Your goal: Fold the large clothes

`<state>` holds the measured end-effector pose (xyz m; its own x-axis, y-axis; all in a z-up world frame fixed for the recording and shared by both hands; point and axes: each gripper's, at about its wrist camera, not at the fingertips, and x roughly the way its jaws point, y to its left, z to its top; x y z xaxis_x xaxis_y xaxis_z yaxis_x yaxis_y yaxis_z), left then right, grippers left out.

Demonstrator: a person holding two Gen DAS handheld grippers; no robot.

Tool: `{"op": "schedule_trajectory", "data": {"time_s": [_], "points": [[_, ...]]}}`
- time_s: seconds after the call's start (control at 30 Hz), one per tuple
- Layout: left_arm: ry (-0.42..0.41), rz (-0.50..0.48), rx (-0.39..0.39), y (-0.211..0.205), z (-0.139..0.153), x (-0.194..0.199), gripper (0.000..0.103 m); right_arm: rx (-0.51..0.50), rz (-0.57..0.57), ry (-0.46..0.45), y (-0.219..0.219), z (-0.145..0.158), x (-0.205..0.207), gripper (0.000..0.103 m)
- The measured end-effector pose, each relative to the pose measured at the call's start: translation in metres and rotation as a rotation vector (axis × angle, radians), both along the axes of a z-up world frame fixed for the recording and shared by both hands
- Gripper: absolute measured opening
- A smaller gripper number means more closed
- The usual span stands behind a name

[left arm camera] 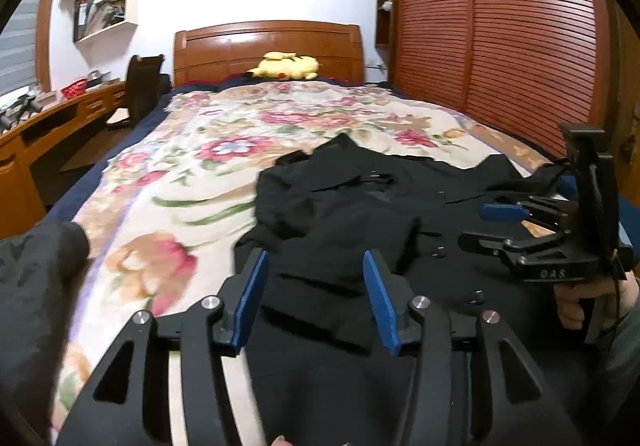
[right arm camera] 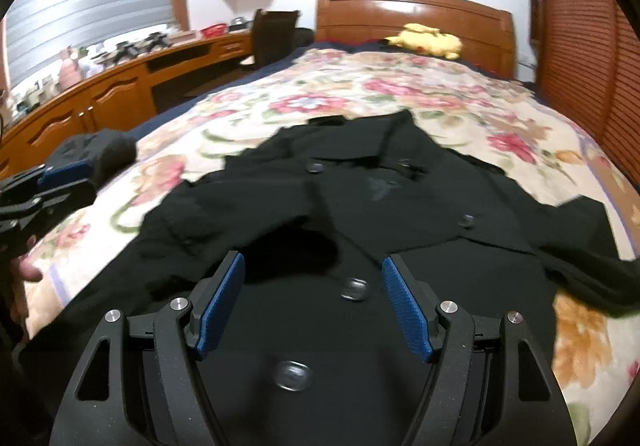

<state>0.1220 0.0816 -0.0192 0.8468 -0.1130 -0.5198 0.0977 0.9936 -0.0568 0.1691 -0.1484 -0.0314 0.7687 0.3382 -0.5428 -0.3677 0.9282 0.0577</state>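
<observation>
A large black buttoned coat lies spread on the floral bedspread, front side up, its left sleeve folded in across the chest. It also fills the right wrist view, with its round buttons showing. My left gripper is open and empty, hovering over the coat's near left part. My right gripper is open and empty above the coat's button line. The right gripper also shows at the right of the left wrist view, and the left gripper at the left edge of the right wrist view.
A yellow plush toy lies by the wooden headboard. A slatted wooden wardrobe runs along the bed's right side. A wooden desk with clutter and a dark chair stand to the left.
</observation>
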Motion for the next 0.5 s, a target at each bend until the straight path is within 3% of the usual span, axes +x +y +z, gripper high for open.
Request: {"op": "schedule_trajectory", "data": {"time_s": [0.33, 0.5], "points": [[0.028, 0.077, -0.014, 0.049, -0.019, -0.009, 0.055, -0.046, 0.158, 0.033, 0.083, -0.012, 0.009, 0.073], [0.029, 0.092, -0.018, 0.059, -0.025, -0.011, 0.055, -0.078, 0.253, 0.079, 0.118, -0.026, 0.015, 0.065]]}}
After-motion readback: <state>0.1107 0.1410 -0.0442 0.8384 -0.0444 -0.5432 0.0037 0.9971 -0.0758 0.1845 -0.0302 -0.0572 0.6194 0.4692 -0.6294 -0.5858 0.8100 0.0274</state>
